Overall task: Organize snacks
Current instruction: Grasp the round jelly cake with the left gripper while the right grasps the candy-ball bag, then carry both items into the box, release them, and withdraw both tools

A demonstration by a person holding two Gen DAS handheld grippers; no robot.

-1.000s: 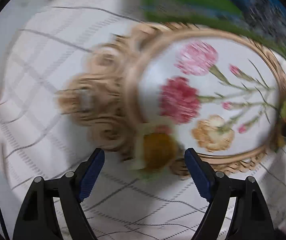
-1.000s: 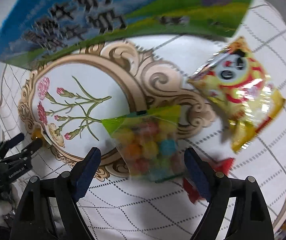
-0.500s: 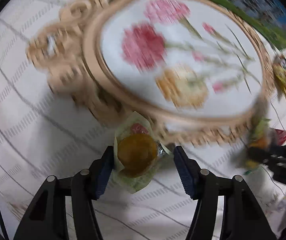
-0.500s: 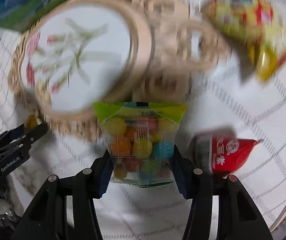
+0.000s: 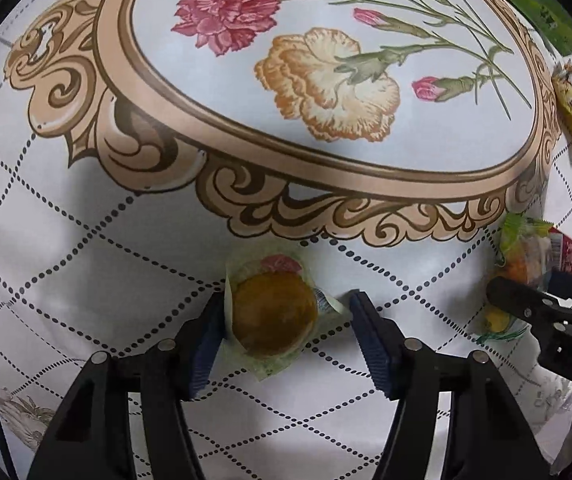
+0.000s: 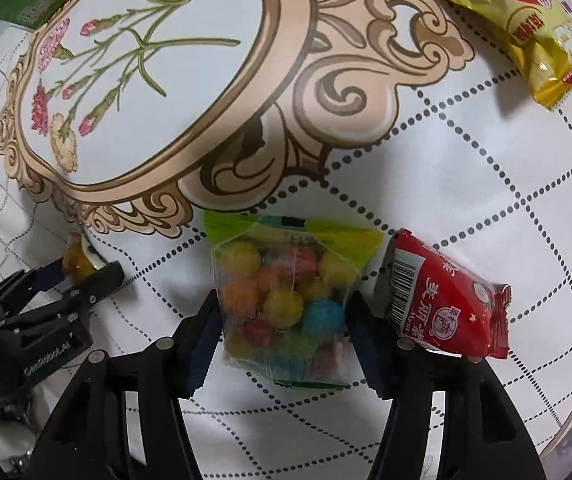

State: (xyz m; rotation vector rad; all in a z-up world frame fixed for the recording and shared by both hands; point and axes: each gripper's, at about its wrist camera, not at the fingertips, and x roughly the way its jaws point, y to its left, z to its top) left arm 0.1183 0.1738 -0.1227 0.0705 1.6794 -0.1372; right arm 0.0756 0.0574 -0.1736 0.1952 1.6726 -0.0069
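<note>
A small round brown cake in a clear wrapper (image 5: 271,312) lies on the white tablecloth (image 5: 85,248). My left gripper (image 5: 286,300) points down over it; its jaws are opening, the left pad at the wrapper, the right pad a little clear of it. A clear bag of coloured candy balls with a green top (image 6: 281,292) sits between the fingers of my right gripper (image 6: 281,300). Both pads touch the bag's sides while those jaws are opening. Each gripper shows at the edge of the other's view.
A red snack packet (image 6: 446,304) lies just right of the right gripper's finger. A yellow snack bag (image 6: 526,28) lies at the far right. A green and blue box (image 6: 33,4) stands behind the printed oval flower frame (image 5: 326,176).
Both grippers have come down closer to the cloth. Their jaws, wide a second ago, have narrowed around the cake and the candy bag, and the tablecloth's print has slid up in both views.
</note>
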